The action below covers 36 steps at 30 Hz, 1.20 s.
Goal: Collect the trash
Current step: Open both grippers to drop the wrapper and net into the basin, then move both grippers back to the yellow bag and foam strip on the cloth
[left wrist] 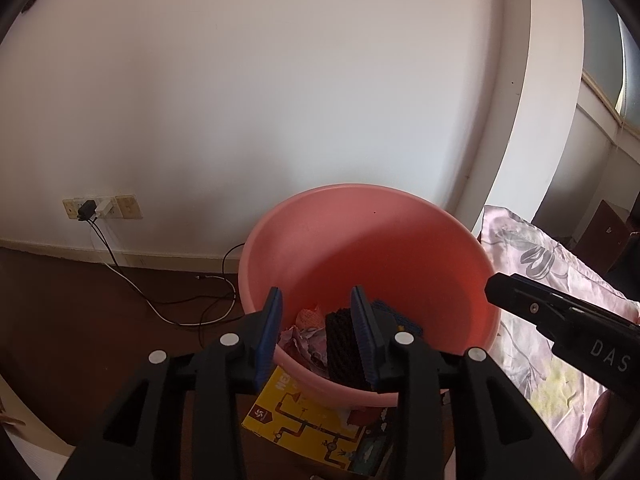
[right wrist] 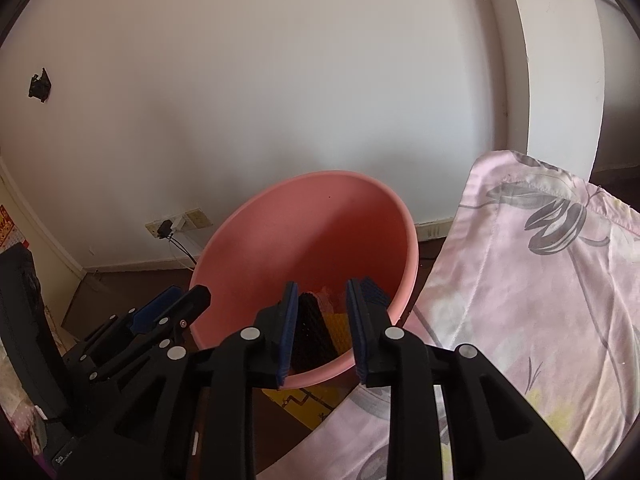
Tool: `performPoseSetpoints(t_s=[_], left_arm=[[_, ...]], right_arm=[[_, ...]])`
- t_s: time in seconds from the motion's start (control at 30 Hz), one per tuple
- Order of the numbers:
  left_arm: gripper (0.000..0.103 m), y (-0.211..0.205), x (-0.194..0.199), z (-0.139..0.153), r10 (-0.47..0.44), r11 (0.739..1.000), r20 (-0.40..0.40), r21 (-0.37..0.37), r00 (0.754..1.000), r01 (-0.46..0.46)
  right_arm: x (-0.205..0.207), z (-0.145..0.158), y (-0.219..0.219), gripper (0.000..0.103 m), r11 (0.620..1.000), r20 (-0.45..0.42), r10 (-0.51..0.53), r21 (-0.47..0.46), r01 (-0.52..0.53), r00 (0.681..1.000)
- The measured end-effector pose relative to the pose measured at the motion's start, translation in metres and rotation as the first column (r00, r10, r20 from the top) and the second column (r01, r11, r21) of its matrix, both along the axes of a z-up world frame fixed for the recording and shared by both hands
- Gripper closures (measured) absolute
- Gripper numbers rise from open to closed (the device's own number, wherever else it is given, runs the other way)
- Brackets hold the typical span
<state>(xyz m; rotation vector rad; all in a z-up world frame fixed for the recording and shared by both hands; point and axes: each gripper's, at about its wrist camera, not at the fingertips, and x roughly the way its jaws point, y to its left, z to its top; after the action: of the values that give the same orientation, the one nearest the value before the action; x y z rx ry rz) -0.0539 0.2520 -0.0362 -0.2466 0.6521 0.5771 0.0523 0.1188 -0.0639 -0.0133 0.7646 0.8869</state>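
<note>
Partly hidden: trash (left wrist: 308, 340) in pink basin (left wrist: 400, 248), behind both spread, empty grippers — left gripper (left wrist: 318, 336), right gripper (right wrist: 322, 328) — near its rim.

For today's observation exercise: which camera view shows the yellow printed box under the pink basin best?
The left wrist view: the yellow printed box shows its pipe drawing below the pink basin. The right wrist view shows only a yellow sliver between the fingers.

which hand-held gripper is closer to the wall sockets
Left. The left hand-held gripper sits on the wall sockets' side of the pink basin; the right hand-held gripper is beside the floral cloth.
</note>
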Motion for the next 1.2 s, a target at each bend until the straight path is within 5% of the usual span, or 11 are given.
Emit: performPoseSetpoints(t_s=[0.2,0.27,0.73,1.2], left_arm=[[0.063,-0.009,-0.003,0.007,-0.013,1.000,0.009,0.009,1.000,0.013],[0.063,-0.015,-0.004,0.009,-0.025,1.000,0.010,0.013,1.000,0.025],[0.056,-0.062,-0.003,0.025,-0.133,0.991,0.008,0.024,0.991,0.133],[0.055,-0.118,0.010,0.007,-0.286,0.958,-0.051,-0.042,0.957,0.285]], right_arm=[[-0.009,0.004,-0.019,0.076,1.000,0.031,-0.010,-0.011,0.010,0.999],[-0.014,0.007,-0.024,0.060,1.000,0.046,-0.011,-0.012,0.012,0.999],[-0.043,0.027,-0.080,0.060,0.998,0.119,-0.063,0.003,0.063,0.991],[-0.050,0.001,-0.162,0.060,0.976,0.061,-0.204,-0.060,0.207,0.977]])
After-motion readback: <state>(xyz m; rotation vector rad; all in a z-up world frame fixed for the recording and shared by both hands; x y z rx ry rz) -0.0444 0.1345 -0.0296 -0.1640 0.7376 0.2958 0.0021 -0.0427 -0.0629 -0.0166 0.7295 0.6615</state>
